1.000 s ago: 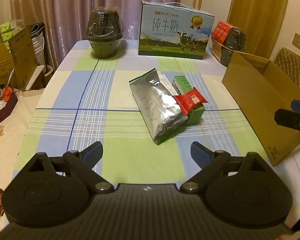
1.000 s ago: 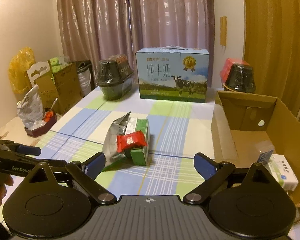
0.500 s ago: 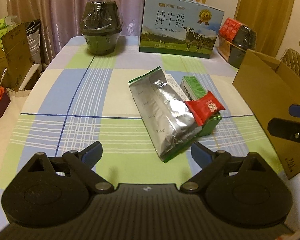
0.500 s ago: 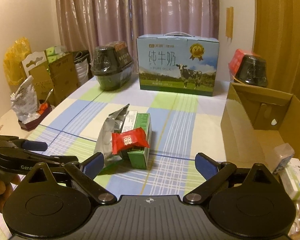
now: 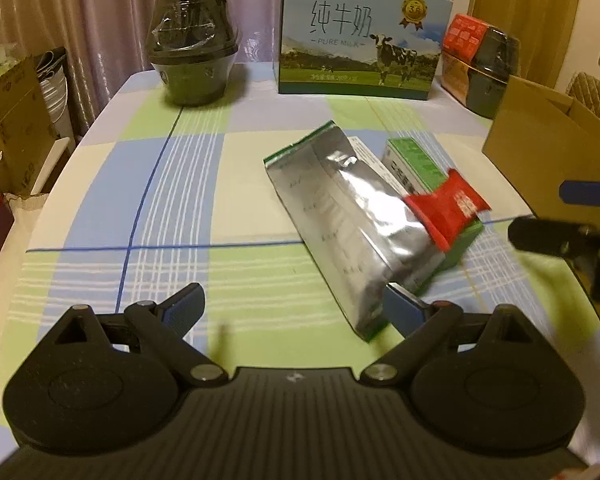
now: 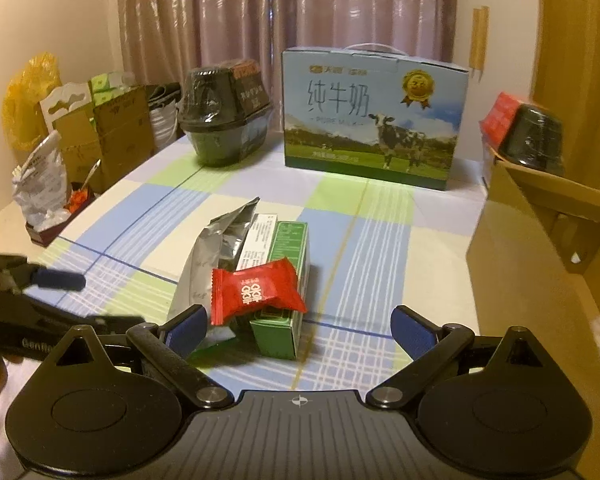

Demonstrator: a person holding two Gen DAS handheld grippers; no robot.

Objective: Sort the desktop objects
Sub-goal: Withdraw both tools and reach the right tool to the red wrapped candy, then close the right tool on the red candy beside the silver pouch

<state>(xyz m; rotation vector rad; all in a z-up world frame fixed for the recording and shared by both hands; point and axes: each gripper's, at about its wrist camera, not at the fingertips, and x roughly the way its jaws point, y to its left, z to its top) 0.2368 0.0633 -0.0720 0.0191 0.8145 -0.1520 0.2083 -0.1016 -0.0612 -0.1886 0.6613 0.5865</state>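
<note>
A pile lies mid-table on the checked cloth (image 5: pixel 172 184): a silver foil bag (image 5: pixel 352 216), a white box (image 5: pixel 366 152), a green box (image 5: pixel 420 164) and a red snack packet (image 5: pixel 448 208) on top. My left gripper (image 5: pixel 296 306) is open just in front of the bag's near end, its right finger beside the bag's corner. My right gripper (image 6: pixel 300 328) is open too. The red packet (image 6: pixel 256 294) and the green box's (image 6: pixel 288 264) near end show between its fingers, untouched. Each gripper appears in the other's view: the right gripper (image 5: pixel 548 214) and the left gripper (image 6: pixel 88 300).
An open cardboard box (image 6: pixel 540 280) stands at the table's right edge. A milk carton case (image 5: pixel 360 36), a wrapped dark bowl (image 5: pixel 192 52) and a wrapped dark pot with a red box (image 5: pixel 488 60) line the far edge. Boxes and bags crowd the floor on the left.
Both grippers have come forward and down toward the pile, which now looks larger and nearer. Their jaws stay wide. Nothing on the table has moved.
</note>
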